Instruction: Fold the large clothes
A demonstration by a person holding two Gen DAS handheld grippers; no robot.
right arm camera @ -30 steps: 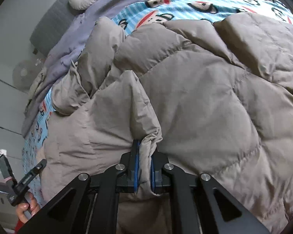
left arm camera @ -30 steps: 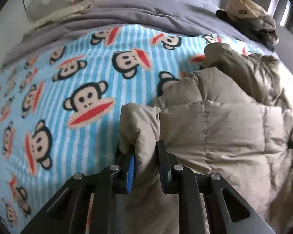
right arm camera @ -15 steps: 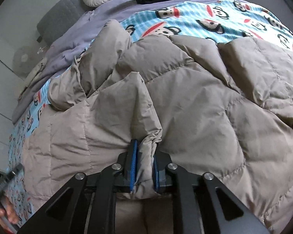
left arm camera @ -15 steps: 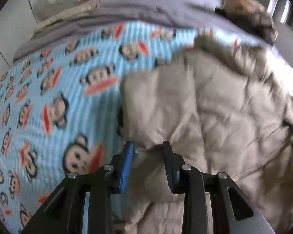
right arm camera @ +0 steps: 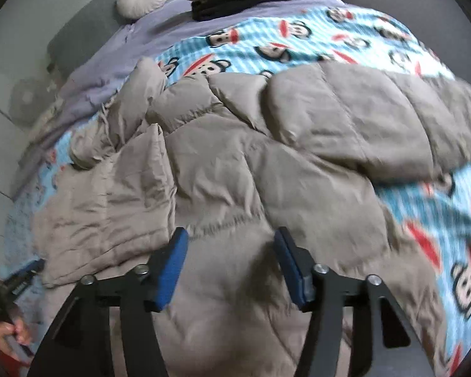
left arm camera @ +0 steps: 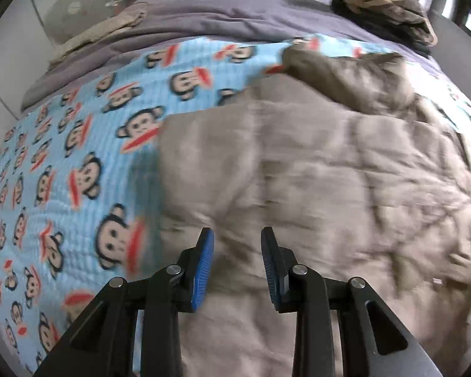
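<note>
Lying spread across the near and right part of the monkey-print blanket (right arm camera: 298, 47), the tan puffer coat (right arm camera: 267, 172) has just been let go by both tools. A fold of it was pinched in each a moment ago; now the left gripper (left arm camera: 237, 257) stands parted with nothing pressed between its pads, and the right gripper (right arm camera: 230, 264) is seen opening wide above the fabric. One fold is judged laid down, so a fresh hold is needed next. A purple duvet (left arm camera: 204, 15) lies beyond.
</note>
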